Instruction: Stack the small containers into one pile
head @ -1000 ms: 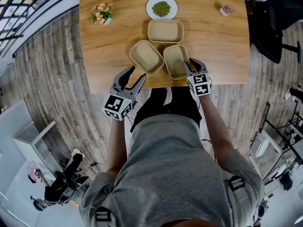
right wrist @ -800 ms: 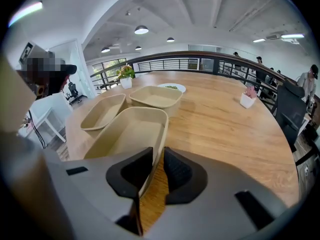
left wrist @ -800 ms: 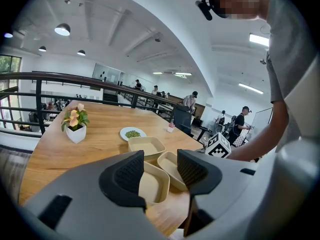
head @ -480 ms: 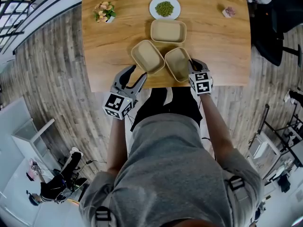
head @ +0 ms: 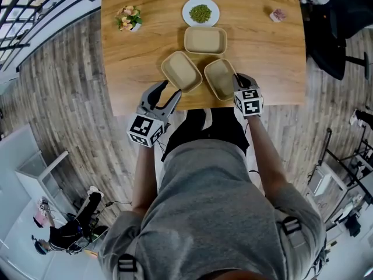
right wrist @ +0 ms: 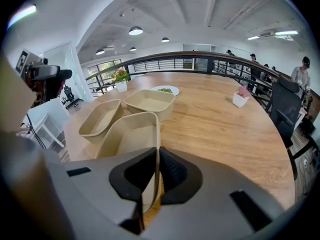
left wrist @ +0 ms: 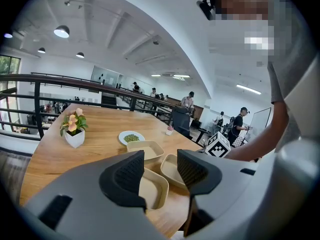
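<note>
Your right gripper (head: 236, 81) has just been closing, and its fingers (right wrist: 175, 174) now pinch the thin side wall of the near-right container (head: 220, 78), one pad inside the wall and one outside (the right gripper view shows the rim running straight up between them). That container is a shallow tray in a pale, matte tan, oblong with rounded corners and sloping walls, and it is empty. It lies slantwise close to the near edge of the worktop (head: 134, 57).

Two more trays of the same colour and shape sit with it. The near-left container (head: 182, 71) lies just beside it on your left, also slantwise, so that the pair splay apart towards you. The far container (head: 205, 39) sits square to the edge just behind them both. None of the three is nested in another; whether their rims touch I cannot tell.

Your left gripper (head: 165, 93) hangs at the near edge of the worktop with its fingers (left wrist: 130, 174) spread wide and nothing between them (the near-left container shows beyond the gap, not in it).

Farther back, a white plate (head: 200, 11) of something green stands just behind the far container. A small flower pot (head: 128, 18) stands towards the far left, and a small pink object (head: 277, 14) towards the far right.
</note>
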`<state>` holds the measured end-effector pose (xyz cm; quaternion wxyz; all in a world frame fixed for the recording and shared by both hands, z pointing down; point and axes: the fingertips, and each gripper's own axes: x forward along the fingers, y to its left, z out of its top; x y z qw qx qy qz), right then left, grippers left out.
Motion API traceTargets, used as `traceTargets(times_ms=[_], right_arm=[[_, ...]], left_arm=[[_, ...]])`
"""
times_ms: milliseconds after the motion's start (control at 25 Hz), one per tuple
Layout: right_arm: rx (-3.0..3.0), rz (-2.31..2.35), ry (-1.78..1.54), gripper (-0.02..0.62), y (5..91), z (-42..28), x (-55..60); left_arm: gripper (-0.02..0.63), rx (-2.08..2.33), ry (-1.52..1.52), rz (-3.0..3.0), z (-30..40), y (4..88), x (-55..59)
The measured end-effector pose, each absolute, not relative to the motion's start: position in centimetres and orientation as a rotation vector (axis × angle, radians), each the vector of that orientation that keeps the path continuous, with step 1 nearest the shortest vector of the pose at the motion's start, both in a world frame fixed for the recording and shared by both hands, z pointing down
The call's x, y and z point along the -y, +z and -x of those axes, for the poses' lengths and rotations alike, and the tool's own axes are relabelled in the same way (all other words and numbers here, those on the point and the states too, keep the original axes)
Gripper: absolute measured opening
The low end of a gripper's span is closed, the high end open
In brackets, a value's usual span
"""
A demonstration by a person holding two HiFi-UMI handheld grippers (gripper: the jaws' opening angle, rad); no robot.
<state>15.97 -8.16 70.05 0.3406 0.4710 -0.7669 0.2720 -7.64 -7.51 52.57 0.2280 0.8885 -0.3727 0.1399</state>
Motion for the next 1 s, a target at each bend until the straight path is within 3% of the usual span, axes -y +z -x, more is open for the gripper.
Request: traceTargets(times_ms=[1000], right_arm=[[2.017,-1.286,0.695,0.017,63.9,-18.7,8.2]], left_arm=[[0.221,1.079,0.311,-2.494,7.6,49.0,6.6]])
